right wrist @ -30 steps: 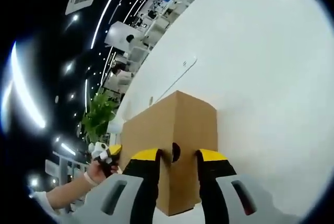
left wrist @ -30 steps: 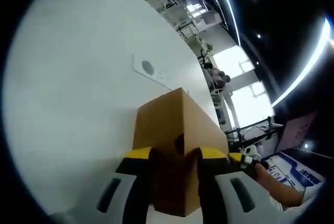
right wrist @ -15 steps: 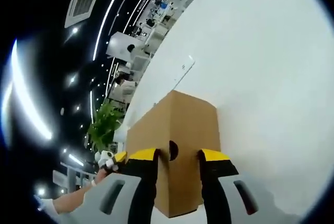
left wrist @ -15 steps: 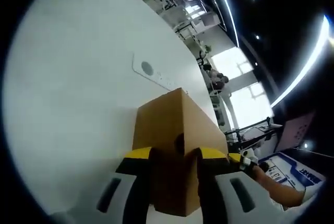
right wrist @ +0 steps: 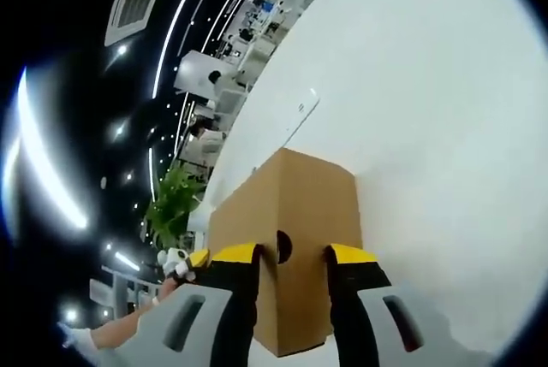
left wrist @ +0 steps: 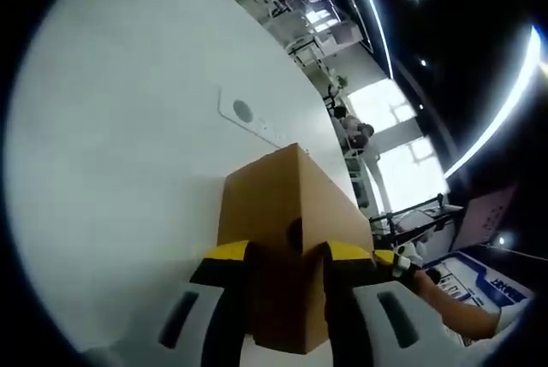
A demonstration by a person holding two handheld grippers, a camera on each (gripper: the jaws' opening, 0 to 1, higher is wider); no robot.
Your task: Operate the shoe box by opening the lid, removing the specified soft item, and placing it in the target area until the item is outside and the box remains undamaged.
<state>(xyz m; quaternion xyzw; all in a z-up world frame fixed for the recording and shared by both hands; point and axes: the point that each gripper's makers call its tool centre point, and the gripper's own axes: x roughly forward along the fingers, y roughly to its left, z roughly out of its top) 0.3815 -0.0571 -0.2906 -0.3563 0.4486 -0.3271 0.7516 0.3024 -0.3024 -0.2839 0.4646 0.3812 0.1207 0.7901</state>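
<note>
The plain brown cardboard shoe box (left wrist: 287, 213) stands on the wide white desk (left wrist: 111, 153), with its lid down. In the left gripper view one end wall of it, with a small dark round finger hole (left wrist: 294, 234), sits between the two yellow-tipped jaws of the left claw (left wrist: 287, 257). The jaws stand on each side of this end and seem to press against it. In the right gripper view the opposite end of the box (right wrist: 295, 213) shows in the same way, with its own dark hole (right wrist: 283, 247). The right claw (right wrist: 291, 257) has its yellow tips on both sides of that end, pinching it as far as I can see.

On the desk just beyond the box lies a flat white panel with a round grey spot (left wrist: 244, 113). At the right of the left gripper view, a person's hand (left wrist: 445, 298) is near the box. Far at the left of the right gripper view stands a green leafy plant (right wrist: 167, 204).
</note>
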